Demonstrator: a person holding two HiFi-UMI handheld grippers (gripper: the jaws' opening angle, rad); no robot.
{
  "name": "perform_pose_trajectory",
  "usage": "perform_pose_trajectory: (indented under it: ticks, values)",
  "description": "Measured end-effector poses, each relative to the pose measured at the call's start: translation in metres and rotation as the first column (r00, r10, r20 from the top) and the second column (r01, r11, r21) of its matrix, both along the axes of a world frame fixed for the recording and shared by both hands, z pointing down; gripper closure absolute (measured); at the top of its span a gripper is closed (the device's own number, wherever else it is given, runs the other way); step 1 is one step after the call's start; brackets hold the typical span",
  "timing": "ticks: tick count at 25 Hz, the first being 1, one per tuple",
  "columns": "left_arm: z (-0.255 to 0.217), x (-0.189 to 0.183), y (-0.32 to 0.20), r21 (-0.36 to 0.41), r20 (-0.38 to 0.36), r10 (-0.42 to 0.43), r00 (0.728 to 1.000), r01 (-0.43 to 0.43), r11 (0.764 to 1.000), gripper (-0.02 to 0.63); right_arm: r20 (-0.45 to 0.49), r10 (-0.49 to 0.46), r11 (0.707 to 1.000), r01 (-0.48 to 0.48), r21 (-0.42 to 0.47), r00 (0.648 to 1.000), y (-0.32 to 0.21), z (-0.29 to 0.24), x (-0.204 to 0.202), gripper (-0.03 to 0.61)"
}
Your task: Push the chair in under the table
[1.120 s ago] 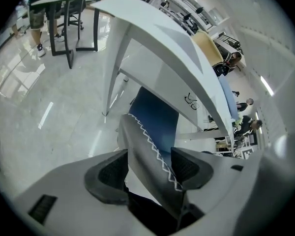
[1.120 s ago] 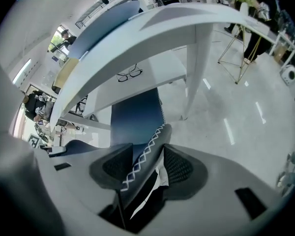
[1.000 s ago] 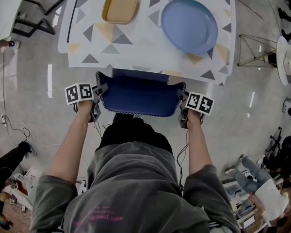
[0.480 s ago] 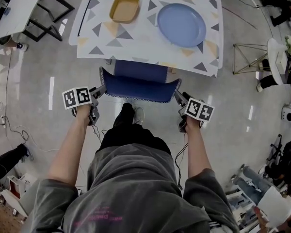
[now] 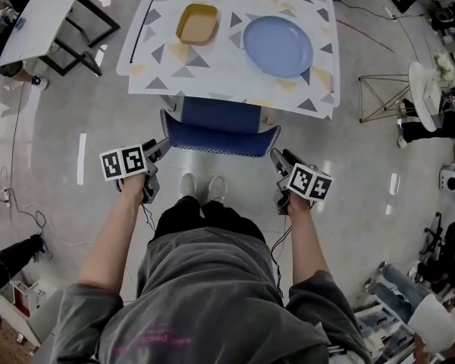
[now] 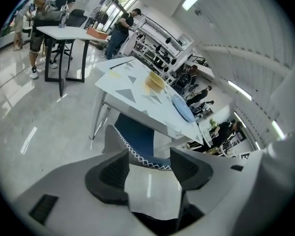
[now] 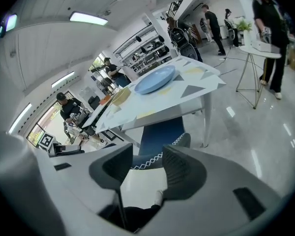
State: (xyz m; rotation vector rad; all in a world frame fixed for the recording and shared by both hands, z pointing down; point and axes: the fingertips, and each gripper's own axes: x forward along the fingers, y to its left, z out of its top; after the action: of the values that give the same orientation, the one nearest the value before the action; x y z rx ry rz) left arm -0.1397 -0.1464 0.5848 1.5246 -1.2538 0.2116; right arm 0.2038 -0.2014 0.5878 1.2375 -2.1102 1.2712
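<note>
The blue chair [image 5: 218, 126] with a white zigzag trim stands at the near edge of the table [image 5: 174, 59], its seat under the patterned tabletop and only its backrest showing. My left gripper [image 5: 161, 149] hangs just off the backrest's left corner, open and empty. My right gripper [image 5: 277, 158] hangs off the right corner, open as well, touching nothing. In the left gripper view the chair [image 6: 135, 140] shows beyond the spread jaws of the left gripper [image 6: 148, 173]. In the right gripper view the chair [image 7: 162, 133] lies past the right gripper [image 7: 140, 167].
A yellow dish [image 5: 197, 23] and a blue plate [image 5: 277, 46] sit on the table. A white side table [image 5: 42, 21] stands at the upper left, a wire stand [image 5: 381, 97] and a round white table [image 5: 423, 86] at the right. My shoes [image 5: 202, 189] are behind the chair. People stand around the room.
Both grippers have come away from the backrest's corners, back and upward. The chair stays under the table, and the head view now takes in more floor.
</note>
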Motion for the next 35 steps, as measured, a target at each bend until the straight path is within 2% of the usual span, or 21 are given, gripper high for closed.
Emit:
perform_pose_trajectory:
  ticks: [4, 6, 9, 13, 18, 23, 26, 32, 35]
  values:
    - [-0.024, 0.009, -0.005, 0.091, -0.018, 0.045, 0.999, -0.043, 0.995, 0.364, -0.002, -0.005, 0.999, 0.005, 0.054, 1.000, 0.004, -0.019, -0.008, 0.397]
    - [-0.036, 0.011, -0.009, 0.141, -0.004, 0.077, 0.997, -0.076, 0.987, 0.365, -0.011, -0.012, 0.996, 0.013, 0.090, 1.000, 0.005, -0.030, -0.014, 0.397]
    - [-0.053, 0.007, -0.015, 0.205, 0.040, 0.124, 0.991, -0.130, 0.970, 0.370, -0.024, -0.023, 0.988, 0.027, 0.151, 0.999, 0.006, -0.049, -0.028, 0.397]
    - [-0.079, 0.005, -0.024, 0.287, 0.051, 0.163, 0.985, -0.171, 0.943, 0.383, -0.034, -0.024, 0.972, 0.032, 0.232, 0.999, 0.008, -0.079, -0.046, 0.397]
    - [-0.122, 0.008, -0.034, 0.411, 0.065, 0.224, 0.972, -0.230, 0.882, 0.405, -0.046, -0.020, 0.939, 0.034, 0.341, 0.999, 0.008, -0.120, -0.071, 0.399]
    - [-0.163, 0.017, -0.037, 0.527, 0.117, 0.274, 0.954, -0.294, 0.797, 0.417, -0.048, -0.036, 0.892, 0.054, 0.449, 0.998, 0.009, -0.156, -0.094, 0.399]
    - [-0.183, 0.024, -0.039, 0.572, 0.148, 0.288, 0.946, -0.320, 0.756, 0.428, -0.048, -0.048, 0.868, 0.066, 0.492, 0.998, 0.009, -0.175, -0.104, 0.399]
    - [-0.215, 0.035, -0.041, 0.631, 0.181, 0.293, 0.939, -0.339, 0.698, 0.439, -0.035, -0.064, 0.834, 0.073, 0.547, 0.997, 0.008, -0.201, -0.113, 0.400]
    - [-0.232, 0.039, -0.042, 0.663, 0.211, 0.285, 0.935, -0.351, 0.661, 0.453, -0.026, -0.072, 0.815, 0.074, 0.575, 0.997, 0.006, -0.216, -0.116, 0.400]
